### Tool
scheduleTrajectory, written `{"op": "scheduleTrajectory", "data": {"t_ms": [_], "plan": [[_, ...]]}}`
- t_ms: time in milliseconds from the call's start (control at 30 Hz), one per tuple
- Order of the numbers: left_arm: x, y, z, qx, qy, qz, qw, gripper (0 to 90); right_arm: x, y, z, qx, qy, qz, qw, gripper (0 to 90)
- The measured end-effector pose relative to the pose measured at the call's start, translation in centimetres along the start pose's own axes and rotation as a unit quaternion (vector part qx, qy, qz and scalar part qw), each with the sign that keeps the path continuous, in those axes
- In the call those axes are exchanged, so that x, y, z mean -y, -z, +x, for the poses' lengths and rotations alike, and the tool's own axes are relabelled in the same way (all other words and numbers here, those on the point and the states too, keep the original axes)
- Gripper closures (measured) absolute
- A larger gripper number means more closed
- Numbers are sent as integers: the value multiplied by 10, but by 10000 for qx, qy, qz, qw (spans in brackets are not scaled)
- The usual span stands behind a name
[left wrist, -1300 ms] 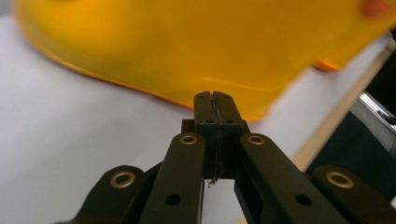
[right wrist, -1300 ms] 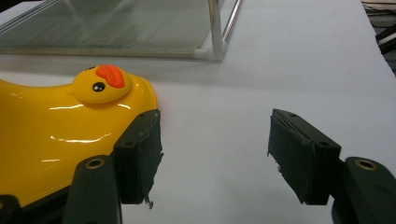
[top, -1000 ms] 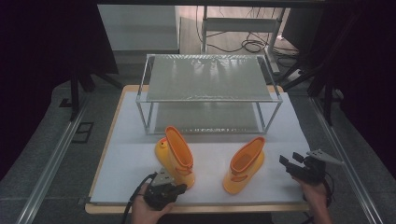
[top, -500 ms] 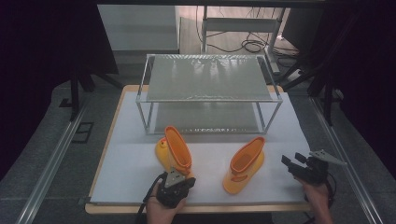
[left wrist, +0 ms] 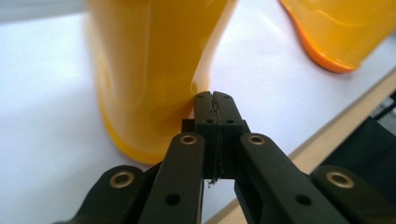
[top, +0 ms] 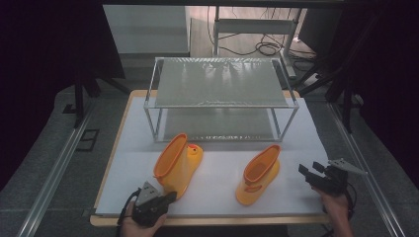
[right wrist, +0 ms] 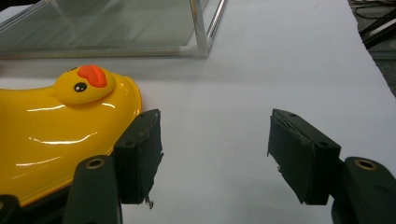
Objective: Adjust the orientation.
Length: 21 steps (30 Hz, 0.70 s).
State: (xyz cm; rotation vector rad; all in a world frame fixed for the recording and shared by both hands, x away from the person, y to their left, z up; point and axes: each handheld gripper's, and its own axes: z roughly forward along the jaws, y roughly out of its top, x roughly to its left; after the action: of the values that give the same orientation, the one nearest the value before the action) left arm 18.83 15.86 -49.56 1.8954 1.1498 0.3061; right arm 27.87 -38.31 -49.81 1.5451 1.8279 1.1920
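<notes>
Two boots before wire rack (top: 221,81): left boot (top: 177,164) near left corner, right boot (top: 258,173) right, well apart.

A two-tier metal rack (top: 220,84) with mesh shelves stands at the back of the white-topped desk (top: 133,133); cables (top: 264,48) lie on the floor beyond.

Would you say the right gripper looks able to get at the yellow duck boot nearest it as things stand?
Probably yes: the right gripper is open, and bare white table lies between it and the right duck boot. In the right gripper view the boot already sits beside one of its fingers.
</notes>
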Motion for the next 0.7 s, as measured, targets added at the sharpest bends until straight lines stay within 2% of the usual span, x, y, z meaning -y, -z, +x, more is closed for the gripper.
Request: {"op": "scheduleTrajectory", "data": {"t_ms": [33,167,267,300,367,400,433,467,500,600,700], "plan": [[2,4,9,-68,125,-38,9999,897,0,0,0,-7,2,9,10000,344],[3,8,18,-106,263,-104,9995,885,0,-2,0,-13,0,46,10000,344],[4,6,15,-59,220,-79,9997,862,1,-3,0,-27,-7,47,10000,344],[3,4,10,58,188,-90,9998,856,1,-4,0,-31,-8,69,10000,344],[2,3,8,102,173,-100,9997,848,1,-5,0,-30,-19,72,10000,344],[-2,-1,0,187,30,-86,9998,843,1,-5,0,-21,-27,72,10000,345],[-2,-1,0,187,30,-86,9998,832,1,-5,0,-21,-27,72,10000,345],[-6,-5,-6,306,-62,-71,9995,818,1,-6,-1,-21,-43,62,10000,346],[-6,-5,-6,306,-62,-71,9995,797,1,-6,-1,-21,-43,62,10000,346],[-13,-15,-13,558,-188,-41,9983,696,1,-6,-3,-4,-53,81,10000,346],[-19,-26,-18,755,-313,209,9964,616,2,-4,-5,9,-89,55,9999,347]]}}
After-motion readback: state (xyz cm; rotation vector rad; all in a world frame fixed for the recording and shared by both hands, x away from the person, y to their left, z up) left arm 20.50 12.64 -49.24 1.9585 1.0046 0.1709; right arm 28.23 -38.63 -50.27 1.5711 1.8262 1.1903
